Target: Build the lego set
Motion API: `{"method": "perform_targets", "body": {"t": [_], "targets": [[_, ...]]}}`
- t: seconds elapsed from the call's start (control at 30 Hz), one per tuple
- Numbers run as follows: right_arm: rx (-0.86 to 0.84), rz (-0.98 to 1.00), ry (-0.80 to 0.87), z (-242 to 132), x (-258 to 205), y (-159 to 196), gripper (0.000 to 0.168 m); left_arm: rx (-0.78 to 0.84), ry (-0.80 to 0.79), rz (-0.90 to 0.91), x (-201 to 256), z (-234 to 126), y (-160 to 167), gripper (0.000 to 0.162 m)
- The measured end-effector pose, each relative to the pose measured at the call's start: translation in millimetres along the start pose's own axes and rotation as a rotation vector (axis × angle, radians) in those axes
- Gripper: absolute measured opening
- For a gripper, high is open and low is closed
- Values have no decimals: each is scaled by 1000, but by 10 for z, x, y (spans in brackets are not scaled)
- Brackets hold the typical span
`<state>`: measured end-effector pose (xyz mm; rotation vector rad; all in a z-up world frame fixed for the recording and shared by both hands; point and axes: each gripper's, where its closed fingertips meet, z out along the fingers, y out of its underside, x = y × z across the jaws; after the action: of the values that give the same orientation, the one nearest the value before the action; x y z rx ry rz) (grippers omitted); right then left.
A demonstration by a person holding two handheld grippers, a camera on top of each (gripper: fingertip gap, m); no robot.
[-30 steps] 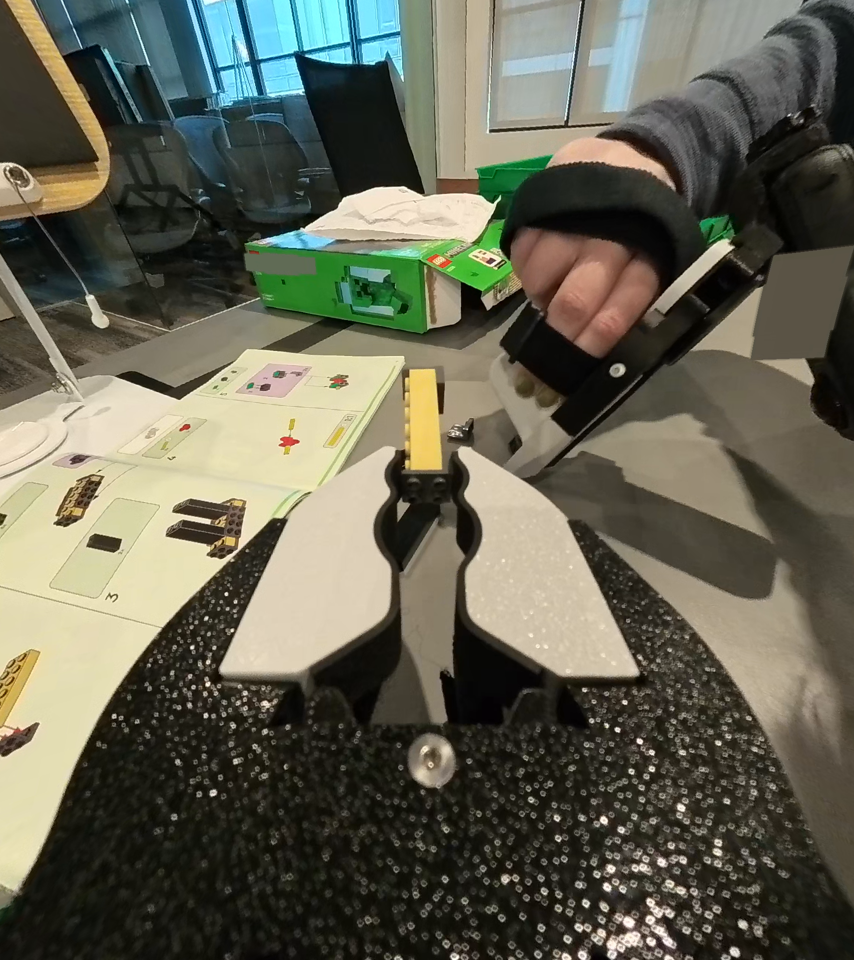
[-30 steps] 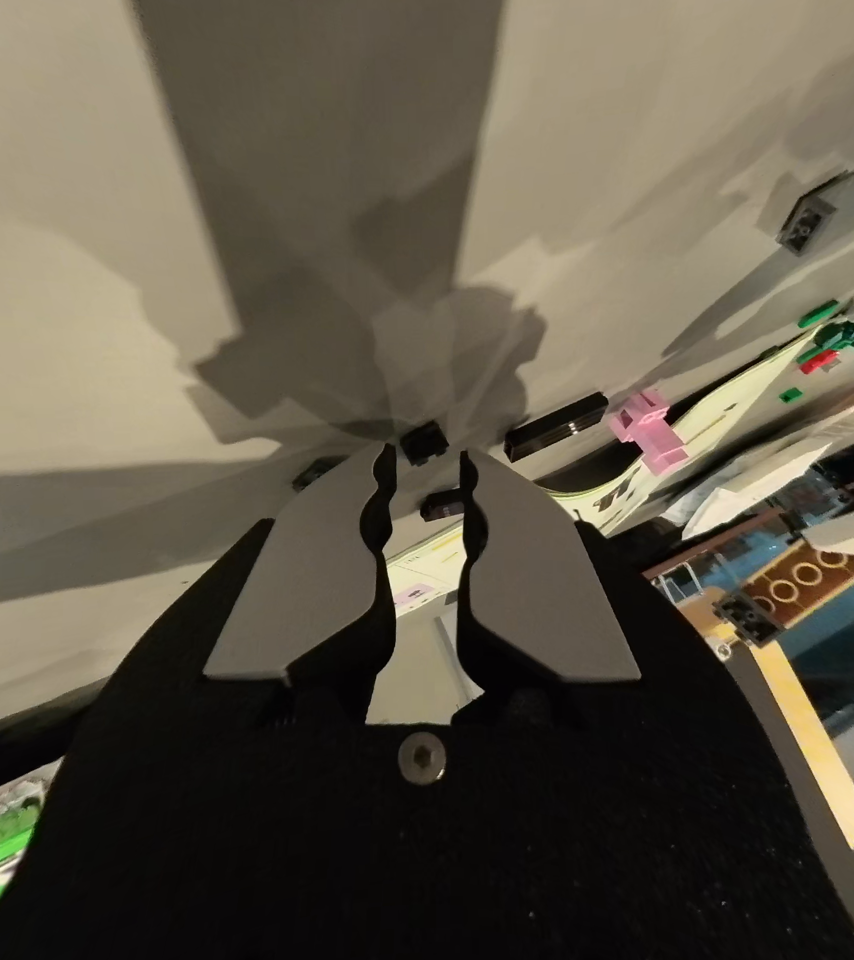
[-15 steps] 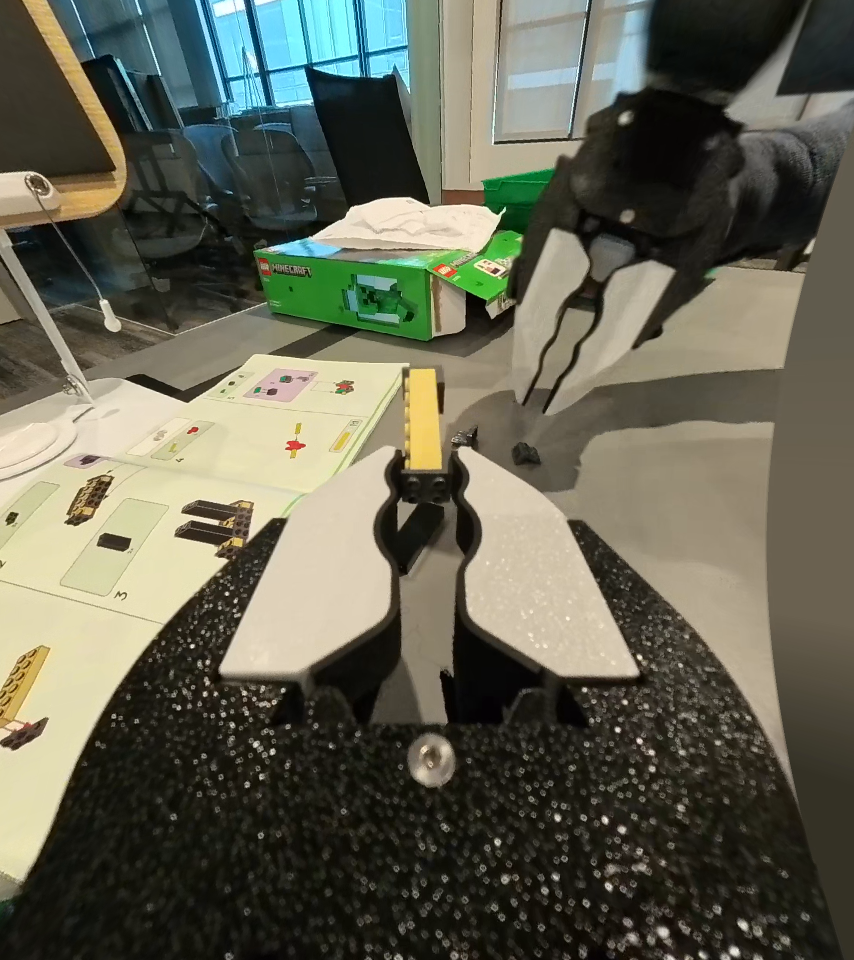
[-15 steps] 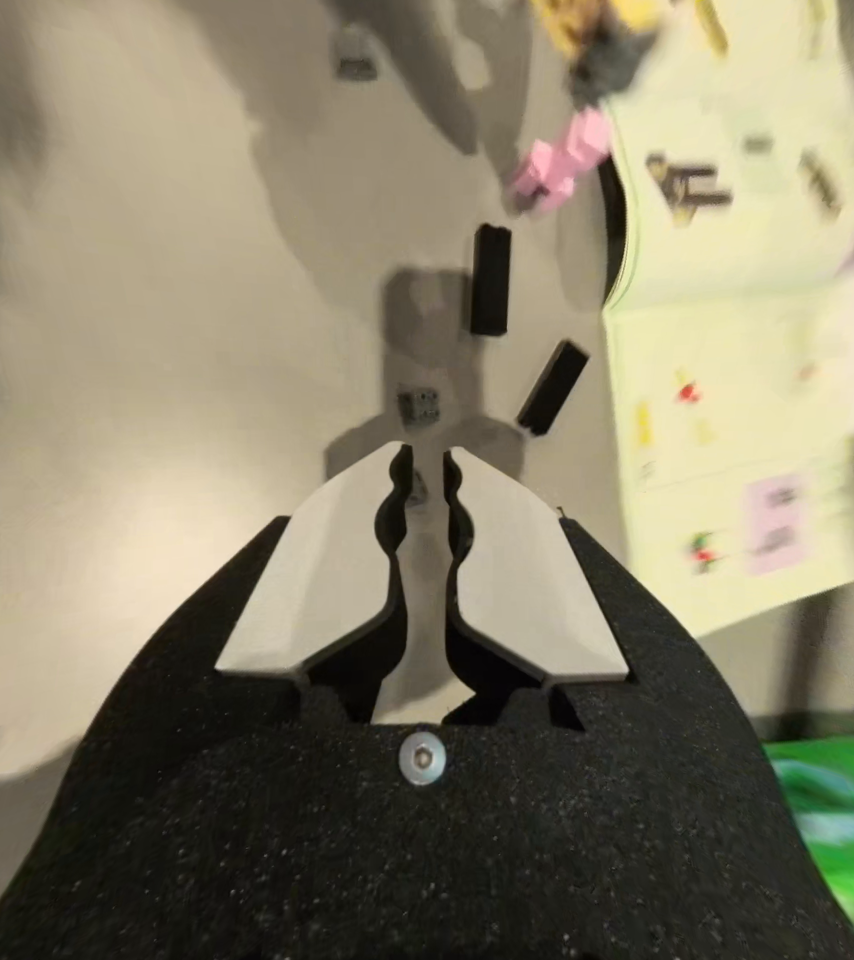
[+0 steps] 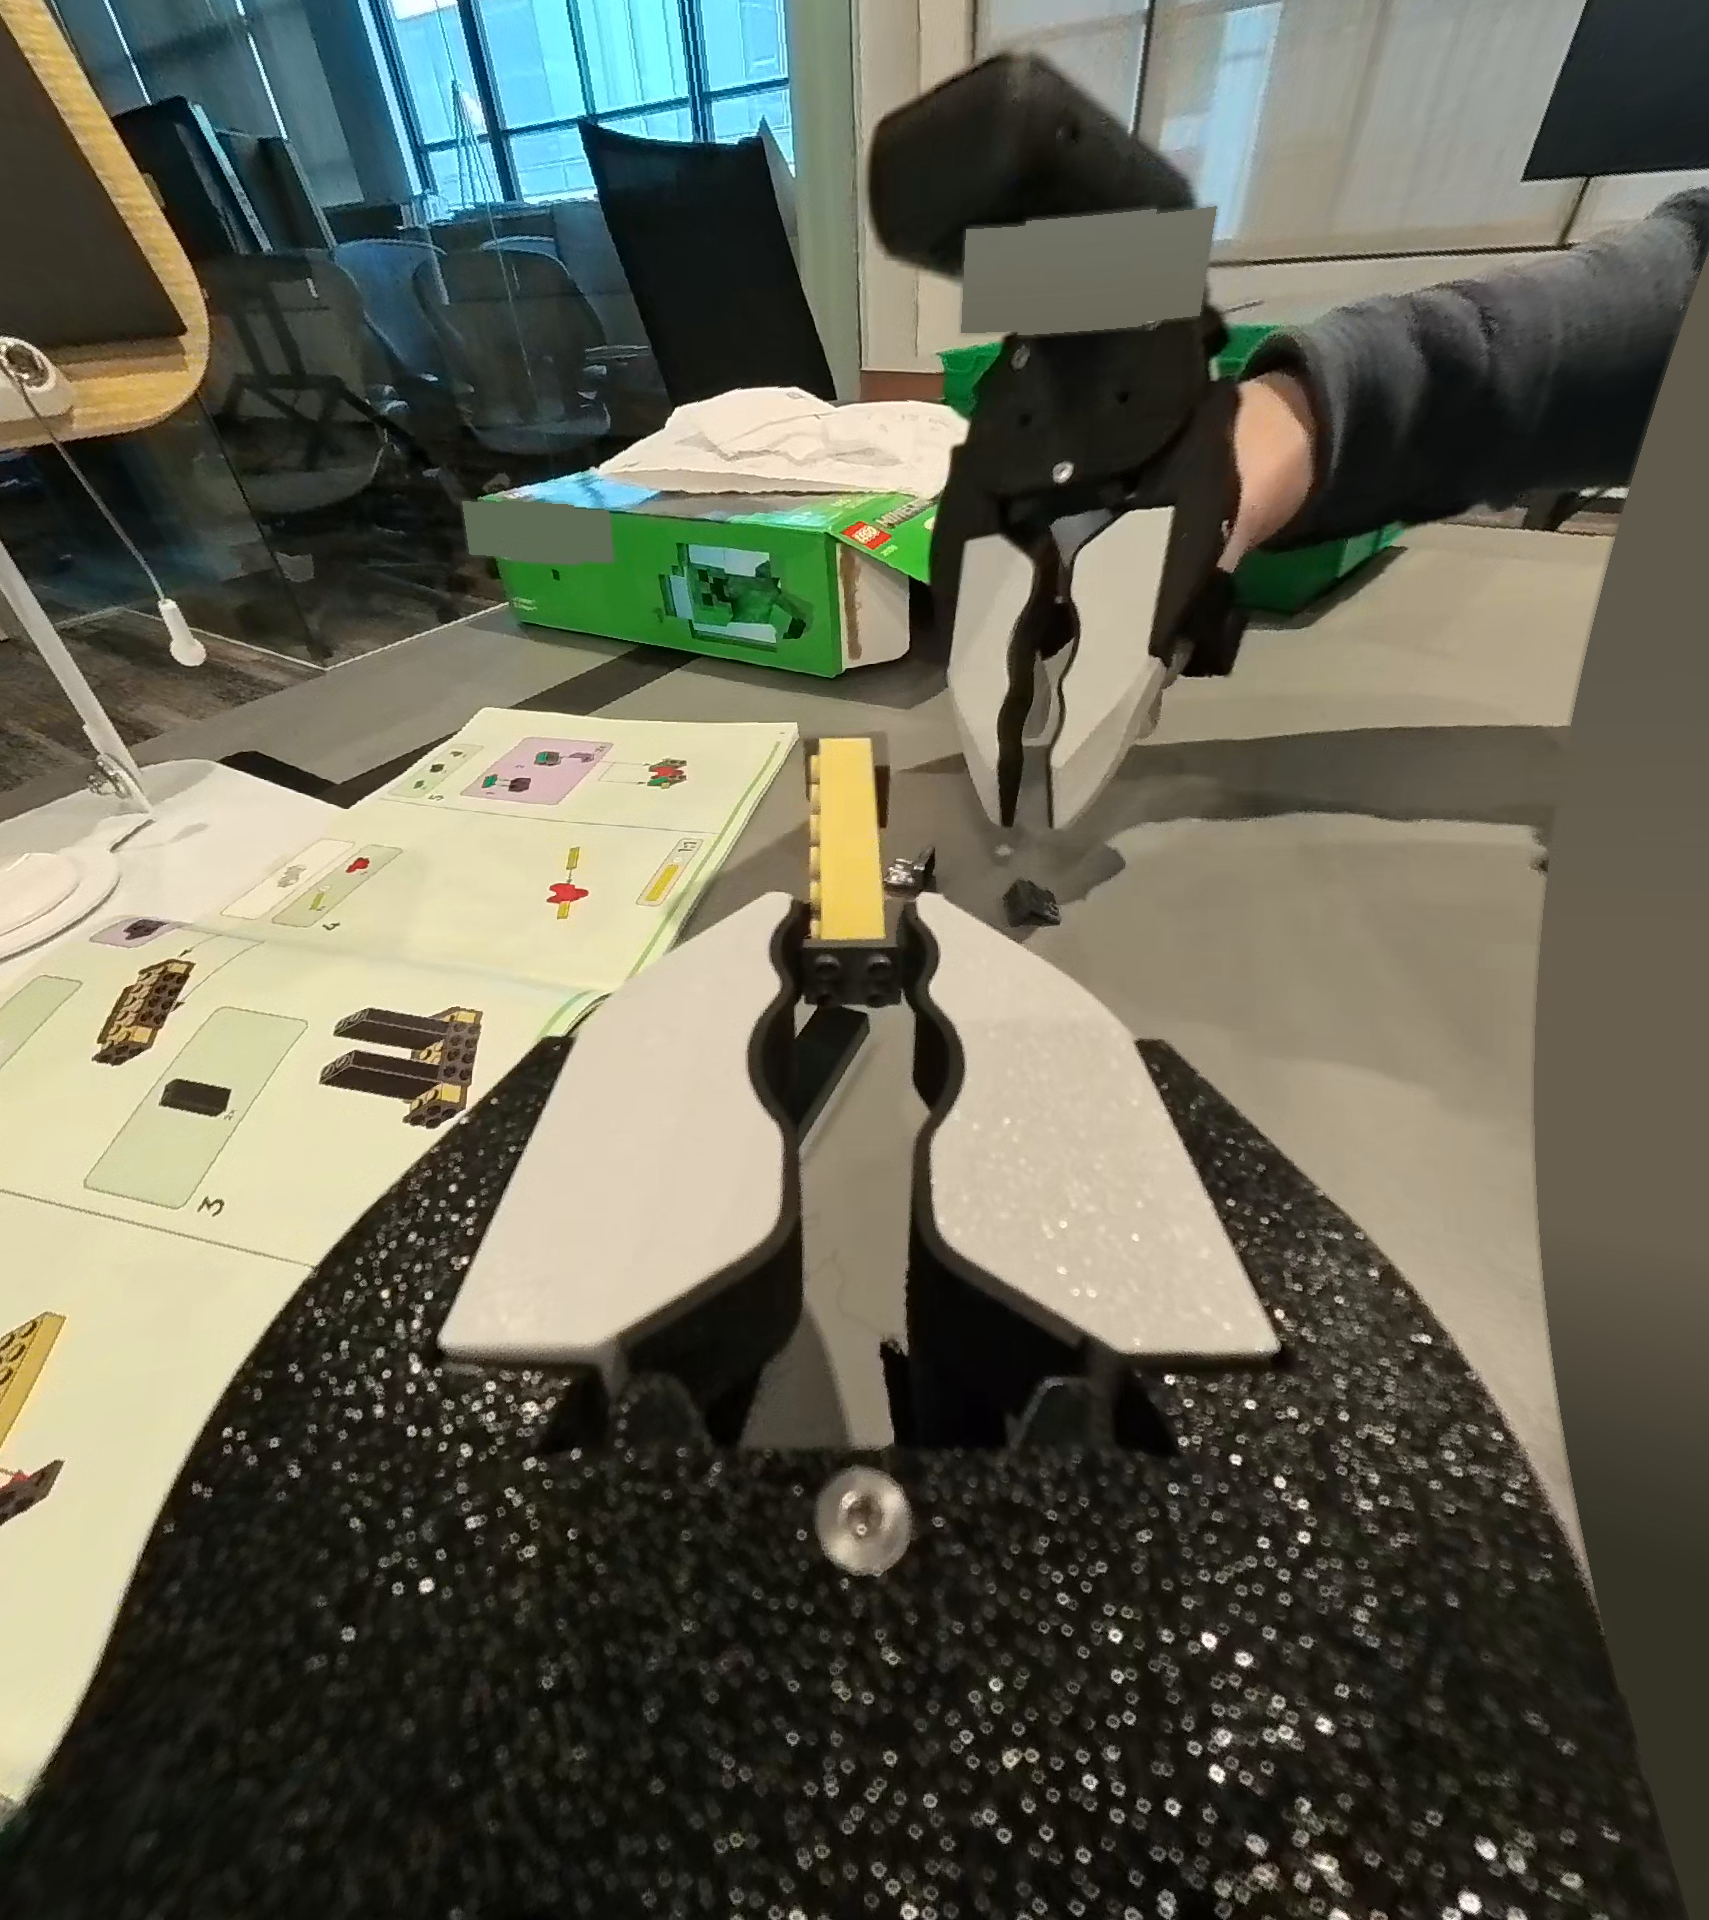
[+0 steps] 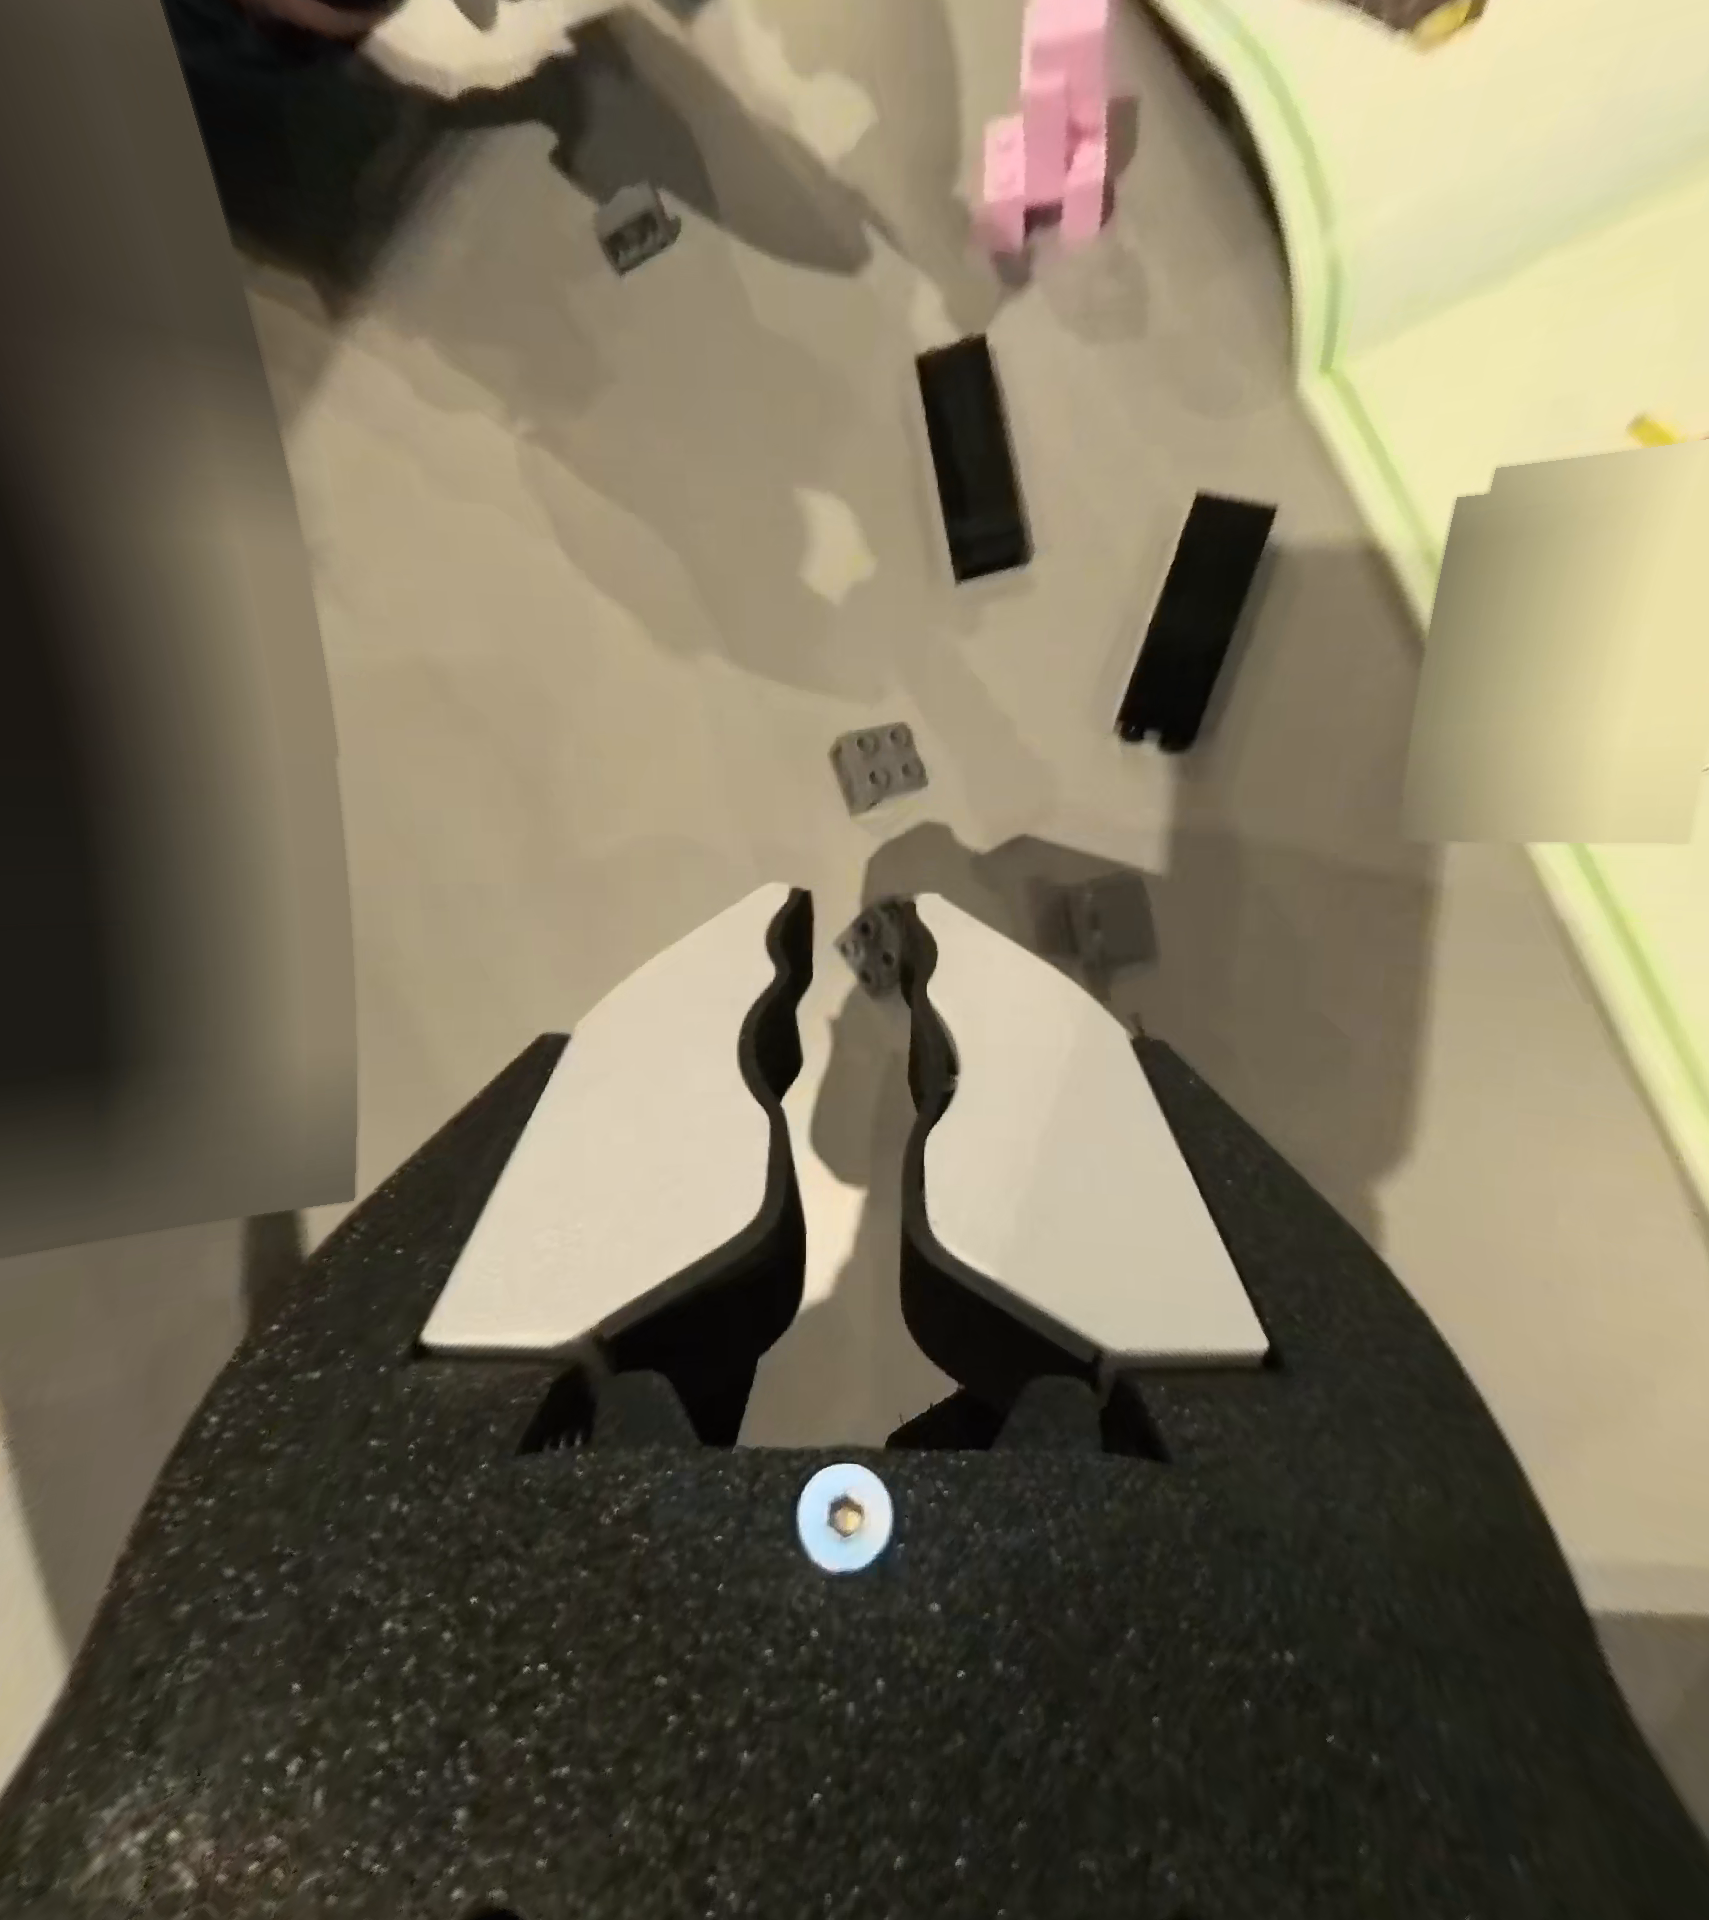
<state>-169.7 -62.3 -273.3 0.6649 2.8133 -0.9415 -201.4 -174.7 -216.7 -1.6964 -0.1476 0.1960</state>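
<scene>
My left gripper (image 5: 848, 935) is shut on a small black brick (image 5: 848, 971) that is joined to a long yellow brick (image 5: 848, 831). It holds them above the table, the yellow brick pointing away. My right gripper (image 6: 860, 904) is narrowly open and points down at the table. A small dark grey brick (image 6: 876, 951) lies between its tips, close to the right finger, not clamped. In the left wrist view the right gripper (image 5: 1026, 821) hangs just above this brick (image 5: 1032, 902).
Two long black bricks (image 6: 972, 468) (image 6: 1198, 623), a grey square brick (image 6: 881, 779) and a pink assembly (image 6: 1047, 177) lie beyond the right gripper. The open instruction booklet (image 5: 414, 935) is at the left. A green box (image 5: 694, 582) stands at the back. The left gripper's tips are roughly 12 centimeters from the right gripper's.
The right gripper swung from a low tilted pose to pointing down at the table and came over the small dark grey brick. The left gripper kept its hold and barely moved.
</scene>
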Motion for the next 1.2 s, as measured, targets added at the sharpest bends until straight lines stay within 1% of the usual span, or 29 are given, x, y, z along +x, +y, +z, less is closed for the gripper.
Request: {"method": "perform_targets", "body": {"t": [0.2,0.37,0.53,0.6,0.67,0.73,0.83,0.97,1.1,1.2], "targets": [[-11,36,-37,17,44,45,17,-4,8,3,19,8,4,17],[-5,78,-68,114,-14,-54,17,-4,10,4,23,8,5,17],[-9,219,-95,214,8,-161,16,-6,15,4,36,13,6,17],[-2,256,-126,223,13,-210,22,-8,16,10,41,14,7,17],[-30,262,-161,240,-7,-213,28,-12,15,15,44,17,11,17],[-59,206,-154,266,-12,-197,34,-17,17,17,46,20,18,17],[-80,39,-114,295,-36,-206,34,-24,21,10,46,23,29,17],[-158,-125,-36,349,-13,-154,34,-36,22,0,38,26,48,17],[-216,-209,11,411,15,-104,36,-42,29,-9,44,33,60,17],[-242,-231,15,442,25,-77,35,-44,30,-5,50,34,58,17]]}}
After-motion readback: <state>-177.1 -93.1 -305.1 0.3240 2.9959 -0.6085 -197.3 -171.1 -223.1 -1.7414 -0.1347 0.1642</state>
